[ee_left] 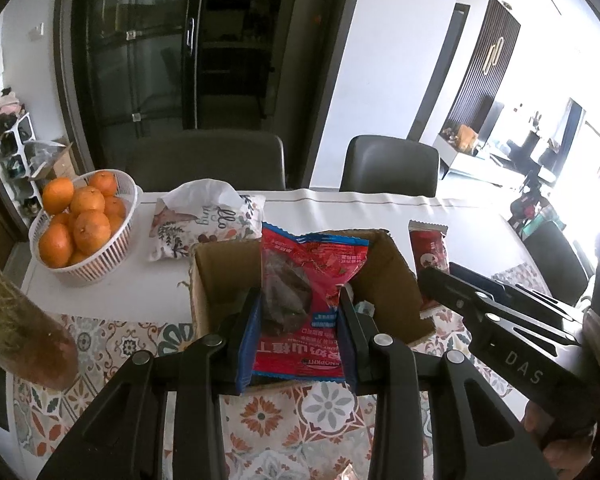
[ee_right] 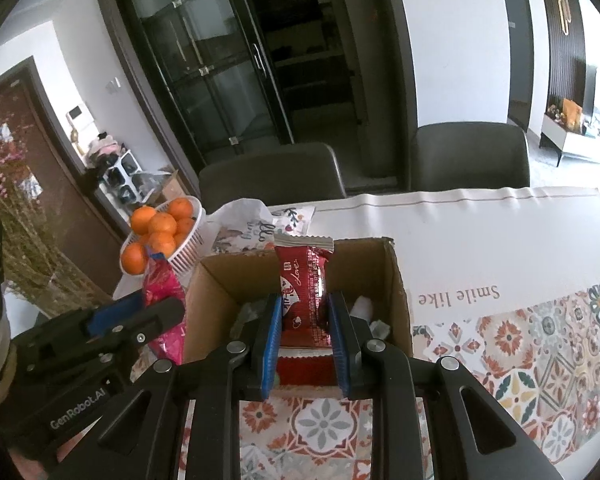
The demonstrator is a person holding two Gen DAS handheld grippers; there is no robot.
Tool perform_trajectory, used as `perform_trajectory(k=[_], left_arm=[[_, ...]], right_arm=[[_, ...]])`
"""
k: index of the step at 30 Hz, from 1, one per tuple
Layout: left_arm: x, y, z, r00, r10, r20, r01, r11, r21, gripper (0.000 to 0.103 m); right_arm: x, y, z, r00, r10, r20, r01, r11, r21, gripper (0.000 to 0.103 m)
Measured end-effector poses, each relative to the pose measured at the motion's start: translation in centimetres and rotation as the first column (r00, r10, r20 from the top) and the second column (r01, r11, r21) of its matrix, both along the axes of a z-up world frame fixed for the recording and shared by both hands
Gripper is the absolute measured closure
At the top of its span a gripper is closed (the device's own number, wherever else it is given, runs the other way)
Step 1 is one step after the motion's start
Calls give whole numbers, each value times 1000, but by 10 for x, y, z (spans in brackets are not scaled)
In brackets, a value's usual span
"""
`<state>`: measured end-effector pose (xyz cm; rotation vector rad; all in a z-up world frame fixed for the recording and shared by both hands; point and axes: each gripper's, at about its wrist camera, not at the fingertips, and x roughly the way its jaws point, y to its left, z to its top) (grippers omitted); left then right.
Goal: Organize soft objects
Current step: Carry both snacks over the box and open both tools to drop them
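i've got my left tool (ee_left: 298, 312) clamped on a red and blue snack packet (ee_left: 304, 280), holding it upright over the open cardboard box (ee_left: 384, 276). my right tool (ee_right: 305, 320) pinches a dark red snack bar (ee_right: 305, 284), also upright above the same box, with a few small wrapped items lying at the bottom. the box sits on the patterned cloth of the surface (ee_right: 520, 340). behind it lies a floral pouch (ee_left: 204, 224), and just beside that a white basket of oranges (ee_left: 82, 228).
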<state>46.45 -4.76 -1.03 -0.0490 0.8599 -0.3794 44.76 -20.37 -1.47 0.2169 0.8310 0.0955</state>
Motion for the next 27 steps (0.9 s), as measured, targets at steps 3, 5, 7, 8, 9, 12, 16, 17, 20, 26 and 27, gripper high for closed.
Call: perform_trajectory(k=[3, 5, 7, 8, 9, 12, 16, 17, 20, 26, 27], left_arm=[[10, -4, -4, 1000, -4, -11, 4, 1000, 9, 69], [17, -6, -8, 1000, -7, -22, 8, 1000, 16, 69], [25, -9, -14, 999, -12, -39, 13, 1000, 24, 69], [28, -9, -16, 999, -15, -47, 16, 999, 29, 69], [31, -10, -19, 998, -14, -53, 16, 999, 33, 68], [40, -11, -29, 997, -15, -79, 18, 999, 40, 68], [51, -14, -40, 993, -20, -113, 26, 998, 54, 68], [54, -14, -43, 993, -22, -117, 30, 998, 61, 68], [60, -15, -52, 991, -20, -133, 30, 996, 79, 68], [67, -18, -66, 986, -21, -166, 38, 994, 101, 64], [68, -19, -67, 986, -20, -168, 38, 994, 106, 57]], right_arm=[[11, -4, -6, 1000, -1, -18, 1, 1000, -3, 78], [18, -6, -10, 999, -3, -33, 3, 1000, -6, 78], [24, -7, -15, 999, -2, -47, 1, 1000, -8, 78], [27, -8, -17, 999, 0, -53, 0, 1000, -12, 78], [30, -8, -20, 998, 2, -57, -3, 1000, -16, 78], [38, -9, -27, 997, 3, -77, -5, 1000, -21, 78], [47, -9, -38, 994, 5, -105, -8, 1000, -26, 78], [49, -9, -40, 994, 5, -111, -8, 1000, -27, 78], [55, -9, -49, 991, 6, -134, -10, 1000, -28, 78], [61, -13, -62, 984, 2, -177, -2, 1000, -4, 68], [61, -14, -63, 984, -3, -179, 3, 1000, -3, 60]])
